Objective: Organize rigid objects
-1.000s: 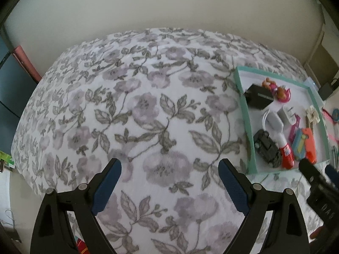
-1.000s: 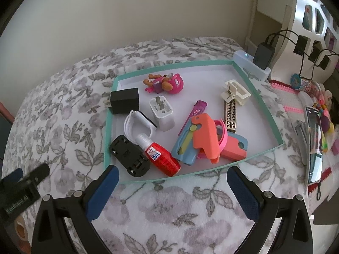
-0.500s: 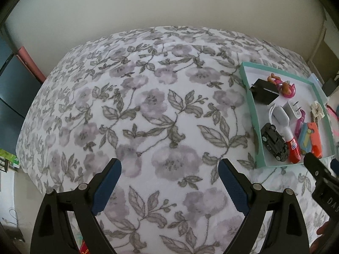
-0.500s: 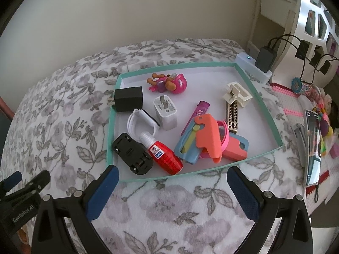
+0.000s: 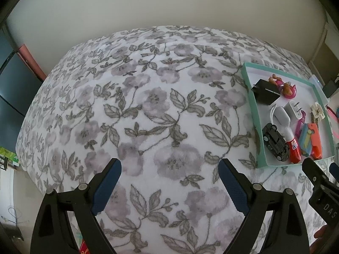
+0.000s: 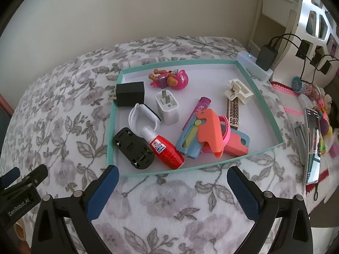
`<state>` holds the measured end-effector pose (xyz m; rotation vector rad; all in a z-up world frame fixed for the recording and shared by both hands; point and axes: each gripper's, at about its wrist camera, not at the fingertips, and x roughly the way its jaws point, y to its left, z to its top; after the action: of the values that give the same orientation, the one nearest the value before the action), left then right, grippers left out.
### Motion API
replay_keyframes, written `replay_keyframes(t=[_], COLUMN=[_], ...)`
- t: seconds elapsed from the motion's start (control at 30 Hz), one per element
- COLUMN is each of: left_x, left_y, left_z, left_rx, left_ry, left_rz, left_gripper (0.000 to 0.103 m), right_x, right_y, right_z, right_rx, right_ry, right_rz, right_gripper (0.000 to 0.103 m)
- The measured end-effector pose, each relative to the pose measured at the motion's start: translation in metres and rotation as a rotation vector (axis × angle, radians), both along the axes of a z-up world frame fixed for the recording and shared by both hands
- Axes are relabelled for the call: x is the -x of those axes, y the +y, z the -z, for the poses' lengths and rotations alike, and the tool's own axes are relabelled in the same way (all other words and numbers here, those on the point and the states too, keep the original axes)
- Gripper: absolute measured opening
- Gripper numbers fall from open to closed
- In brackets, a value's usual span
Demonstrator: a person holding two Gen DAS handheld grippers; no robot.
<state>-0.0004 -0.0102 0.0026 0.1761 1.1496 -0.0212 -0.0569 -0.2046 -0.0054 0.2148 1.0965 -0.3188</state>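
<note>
— Floral bedspread (image 5: 161, 110), grey flowers on white, fills the left wrist view, with a plain pale wall (image 5: 165, 4) behind it. What is the left claw (image 5: 169, 169) doing?

— It hangs over bare cloth with its blue-padded jaws wide apart and nothing between them. Ahead and to its right lies a teal-rimmed tray (image 5: 252, 114) holding the small things. Just right of the claw's right finger, the black tip of the right claw (image 5: 317, 180) pokes in at the edge.

— And in the right wrist view?

— Same bedspread (image 6: 63, 114). The right claw (image 6: 172, 174) is spread open too, empty, and the tray (image 6: 111, 127) sits directly ahead, its near rim just beyond the fingertips. Nearest the left finger lie a black clip-like block (image 6: 133, 148) and a red glue bottle (image 6: 165, 150), touching each other. Behind them are a white coiled strap (image 6: 142, 116), a white charger (image 6: 167, 108) and a black charger (image 6: 129, 94) against the left rim.

— The far side?

— A pink toy figure (image 6: 171, 78) is near the far rim. Ahead of the right finger sits a heap: an orange plastic piece (image 6: 211, 129) over a blue one (image 6: 188, 144), with a pink ring (image 6: 225, 131) and a purple stick (image 6: 199, 108). Beyond are a gold-patterned bar (image 6: 233, 112) and a cream hair clip (image 6: 238, 91). Far right of the claw, off the tray, a phone (image 6: 312, 144) lies on a cluttered surface. The left claw (image 6: 19, 182) shows at the left edge.
</note>
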Motion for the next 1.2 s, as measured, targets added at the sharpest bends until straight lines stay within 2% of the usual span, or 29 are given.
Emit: replay_keyframes(t=[0.6, 1.2], left_x=[0.0011, -0.002], left_y=[0.0003, -0.0009], left_z=[0.0003, 0.0005], left_rx=[0.012, -0.017], left_ry=[0.009, -0.005], left_rz=[0.011, 0.036], left_gripper=[0.093, 0.093], right_x=[0.0028, -0.0033], right_y=[0.0022, 0.0051], right_z=[-0.0007, 0.0031], right_rx=[0.018, 0.027], right_ry=[0.004, 0.017], right_rz=[-0.008, -0.031], right_gripper=[0.103, 0.103])
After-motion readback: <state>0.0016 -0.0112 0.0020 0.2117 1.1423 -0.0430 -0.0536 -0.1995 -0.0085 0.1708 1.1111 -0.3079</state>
